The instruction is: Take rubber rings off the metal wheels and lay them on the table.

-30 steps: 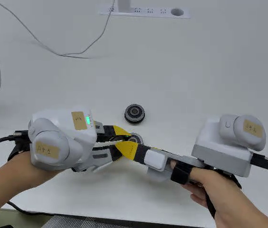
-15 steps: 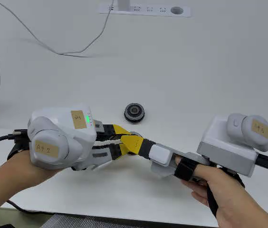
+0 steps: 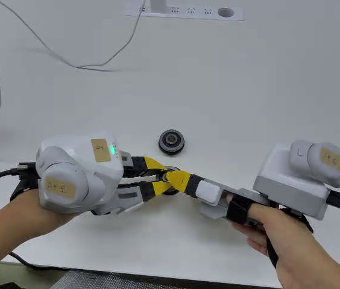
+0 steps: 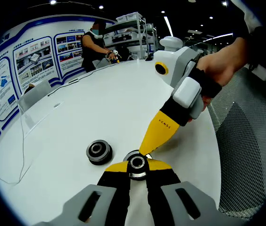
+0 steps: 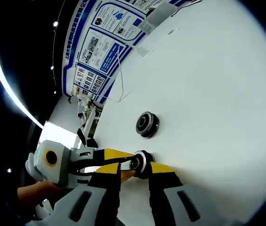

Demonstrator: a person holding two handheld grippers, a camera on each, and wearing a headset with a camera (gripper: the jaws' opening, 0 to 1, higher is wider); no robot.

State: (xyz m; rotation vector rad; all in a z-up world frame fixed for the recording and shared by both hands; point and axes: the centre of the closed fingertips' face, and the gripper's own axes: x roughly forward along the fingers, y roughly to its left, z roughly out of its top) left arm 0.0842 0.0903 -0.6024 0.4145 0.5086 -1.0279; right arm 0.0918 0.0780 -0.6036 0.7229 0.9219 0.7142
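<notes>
The stripping step looks to be in hand. In the lower middle of the head view the left gripper [image 3: 160, 178] has its jaws closed on a small metal wheel [image 4: 137, 165], held just above the tabletop [image 3: 248, 90]. The right gripper [image 3: 175, 178] comes in from the lower right with its jaws narrowed to a thin gap and their tips at the wheel's rim, where the black rubber ring [image 4: 129, 156] sits. I cannot tell whether they have actually pinched the ring.

The next move probably calls for a firm bite on the ring alone. Then comes a pull away from the left gripper, which has to hold the wheel steady so the ring peels over the rim.

A second wheel [image 3: 171, 142] lies flat near the centre of the frame, just beyond the two grippers, with its ring seemingly in place.

The tabletop is plain white and smooth. A power strip [image 3: 185, 11] sits at the top edge and a thin cable [image 3: 55, 57] trails across the upper left. In the left gripper view, posters [image 4: 29, 70] line a wall and a person [image 4: 95, 40] stands by shelves far off.
</notes>
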